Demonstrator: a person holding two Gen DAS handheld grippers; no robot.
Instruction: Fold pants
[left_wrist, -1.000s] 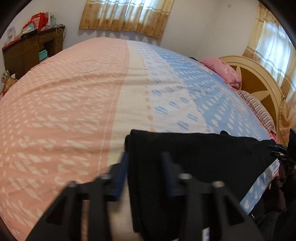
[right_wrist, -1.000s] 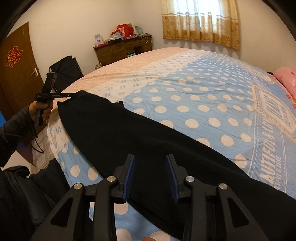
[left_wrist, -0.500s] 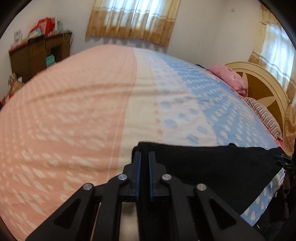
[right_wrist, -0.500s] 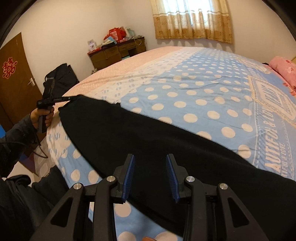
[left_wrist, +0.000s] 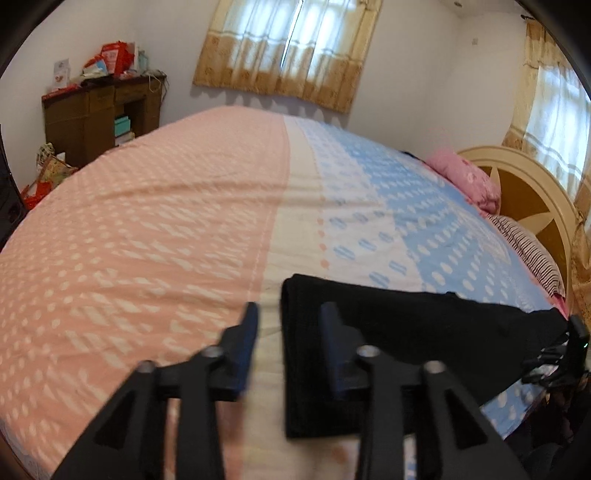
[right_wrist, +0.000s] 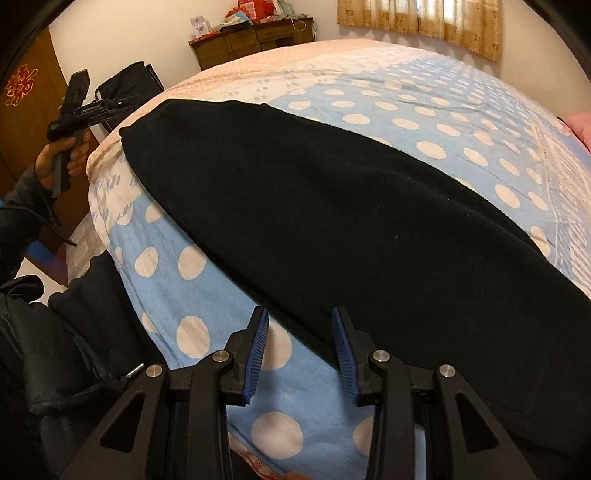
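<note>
The black pants (right_wrist: 332, 206) lie folded lengthwise in a long strip across the pink-and-blue bed cover (left_wrist: 147, 229), near the front edge. My left gripper (left_wrist: 290, 308) hovers at the pants' end (left_wrist: 317, 332); its jaws are opening, the cloth's edge lies under the gap and the pads do not press it. In the right wrist view the left gripper (right_wrist: 125, 105) sits just off that end. My right gripper (right_wrist: 300, 314) stands open low over the pants' near edge, the cloth flat beneath it. Its body shows as the right gripper (left_wrist: 569, 350) in the left wrist view.
A wooden desk (left_wrist: 99, 110) with clutter stands at the far wall beside curtains (left_wrist: 288, 55). A pink pillow (left_wrist: 465, 181), a striped pillow (left_wrist: 532, 251) and the headboard (left_wrist: 532, 199) close the right end. A black bag (right_wrist: 129, 79) and door (right_wrist: 22, 96) lie left.
The left gripper pinched shut at the pants' end, then opened and drew back, leaving the end on the bed. The right gripper sank closer to the pants' near edge, still open.
</note>
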